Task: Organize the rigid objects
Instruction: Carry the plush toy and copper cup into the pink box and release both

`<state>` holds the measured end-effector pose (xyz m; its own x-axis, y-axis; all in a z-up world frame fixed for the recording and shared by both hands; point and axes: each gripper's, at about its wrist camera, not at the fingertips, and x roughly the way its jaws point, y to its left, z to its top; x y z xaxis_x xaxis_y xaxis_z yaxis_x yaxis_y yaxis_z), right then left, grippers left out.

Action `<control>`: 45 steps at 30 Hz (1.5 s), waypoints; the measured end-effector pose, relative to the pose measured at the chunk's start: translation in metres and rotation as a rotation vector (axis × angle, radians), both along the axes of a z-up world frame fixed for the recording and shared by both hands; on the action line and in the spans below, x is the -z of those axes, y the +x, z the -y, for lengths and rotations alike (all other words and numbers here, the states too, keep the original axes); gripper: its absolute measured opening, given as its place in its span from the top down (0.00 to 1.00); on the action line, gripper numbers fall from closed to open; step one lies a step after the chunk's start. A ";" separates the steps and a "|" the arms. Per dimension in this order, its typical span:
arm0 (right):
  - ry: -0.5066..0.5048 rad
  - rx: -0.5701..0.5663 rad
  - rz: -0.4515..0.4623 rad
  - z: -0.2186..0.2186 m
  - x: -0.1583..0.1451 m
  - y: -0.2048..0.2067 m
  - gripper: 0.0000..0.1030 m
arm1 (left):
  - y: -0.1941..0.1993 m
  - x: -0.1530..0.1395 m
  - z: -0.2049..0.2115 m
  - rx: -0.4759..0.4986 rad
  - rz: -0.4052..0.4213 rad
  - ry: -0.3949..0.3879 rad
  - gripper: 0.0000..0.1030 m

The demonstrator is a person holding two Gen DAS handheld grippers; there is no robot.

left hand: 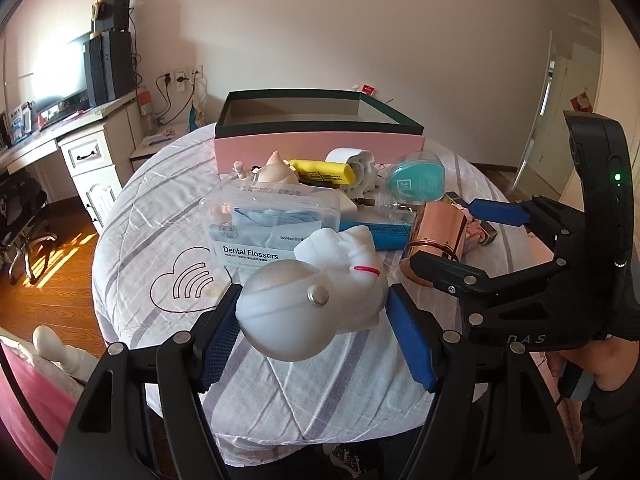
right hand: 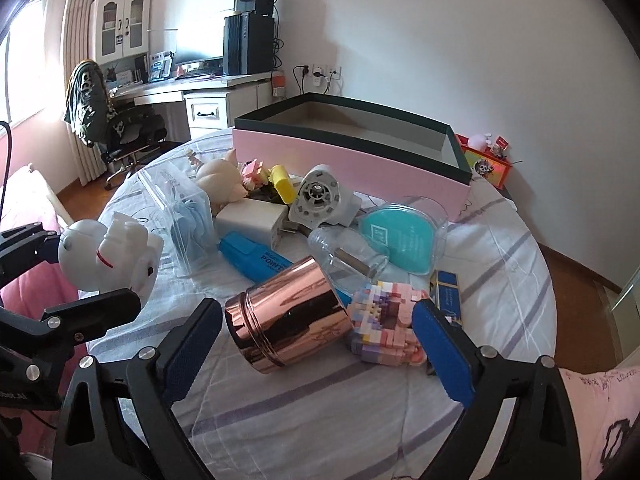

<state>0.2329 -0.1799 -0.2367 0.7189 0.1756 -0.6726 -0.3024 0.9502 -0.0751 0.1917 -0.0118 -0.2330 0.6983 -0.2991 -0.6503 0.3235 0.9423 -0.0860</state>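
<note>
My left gripper (left hand: 316,340) is shut on a white astronaut figure (left hand: 320,292), its blue pads pressing the round helmet from both sides. In the right wrist view the same figure (right hand: 108,248) hangs at the table's left edge. A shiny copper cup (right hand: 288,320) lies on its side with a pastel block figure (right hand: 384,320) against its base. My right gripper (right hand: 316,352) stands open around both, one pad beside each. An open pink box (right hand: 360,168) with a dark green rim sits at the table's far side.
Between the grippers and the box lie a clear dental flosser case (left hand: 268,220), a yellow highlighter (left hand: 320,170), a blue highlighter (right hand: 256,260), a teal case (right hand: 400,236), a clear bottle (right hand: 348,256), a white charger (right hand: 252,220) and a beige figurine (right hand: 220,180). The round table (right hand: 320,420) drops off all around.
</note>
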 end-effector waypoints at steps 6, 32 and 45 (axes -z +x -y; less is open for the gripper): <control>-0.006 -0.058 -0.036 -0.013 0.007 0.011 0.37 | 0.007 -0.002 0.002 -0.001 0.000 -0.006 0.29; 0.251 -0.011 0.004 0.038 -0.072 0.146 0.37 | 0.182 -0.089 0.040 0.070 0.069 0.002 0.30; 0.200 0.080 -0.262 0.038 -0.019 0.259 0.37 | 0.298 -0.035 0.048 -0.006 -0.173 0.090 0.30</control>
